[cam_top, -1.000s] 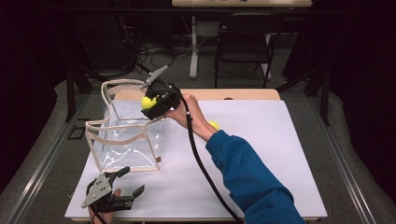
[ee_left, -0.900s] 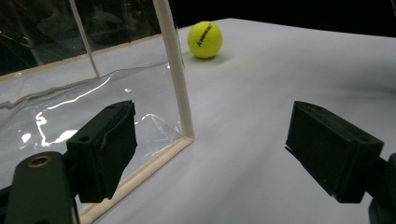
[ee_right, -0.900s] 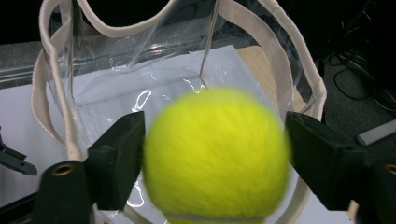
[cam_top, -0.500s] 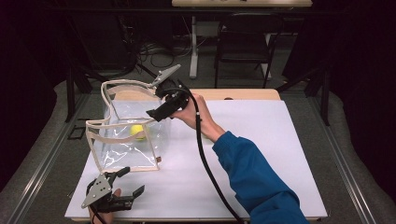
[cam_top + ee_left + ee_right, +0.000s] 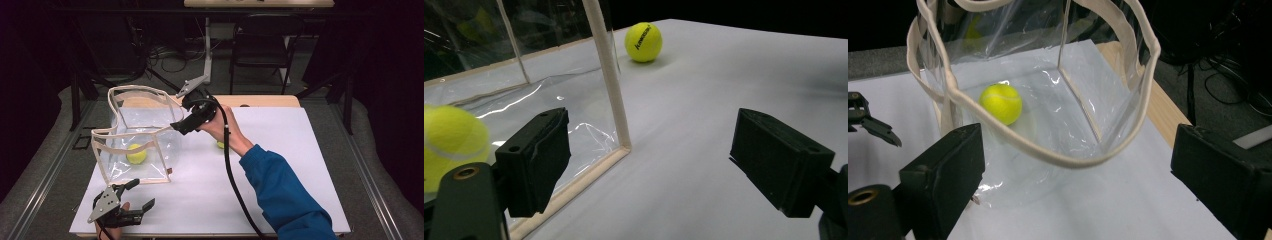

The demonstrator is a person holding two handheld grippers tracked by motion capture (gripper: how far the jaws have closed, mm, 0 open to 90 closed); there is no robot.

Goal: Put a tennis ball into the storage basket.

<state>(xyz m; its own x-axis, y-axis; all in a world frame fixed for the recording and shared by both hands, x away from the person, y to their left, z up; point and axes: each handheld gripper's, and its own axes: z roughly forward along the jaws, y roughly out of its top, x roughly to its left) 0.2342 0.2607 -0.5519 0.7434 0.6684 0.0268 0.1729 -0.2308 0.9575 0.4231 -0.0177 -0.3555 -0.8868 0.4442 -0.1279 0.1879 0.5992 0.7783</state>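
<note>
Clear plastic bag (image 5: 142,135) holding one tennis ball (image 5: 136,153), right gripper (image 5: 176,128) jaws just opened, empty, above its rim, left gripper (image 5: 136,195) jaws apart, empty

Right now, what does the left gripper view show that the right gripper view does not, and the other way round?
Left gripper view: a second tennis ball lying on the white table outside the clear bag, beyond its cream-trimmed corner.

Right gripper view: the bag's open mouth from above, its cream rim curving between the right hand-held gripper's open, empty jaws, plus cables on the floor.

Both: the tennis ball inside the bag, the clear bag and the white table.
</note>
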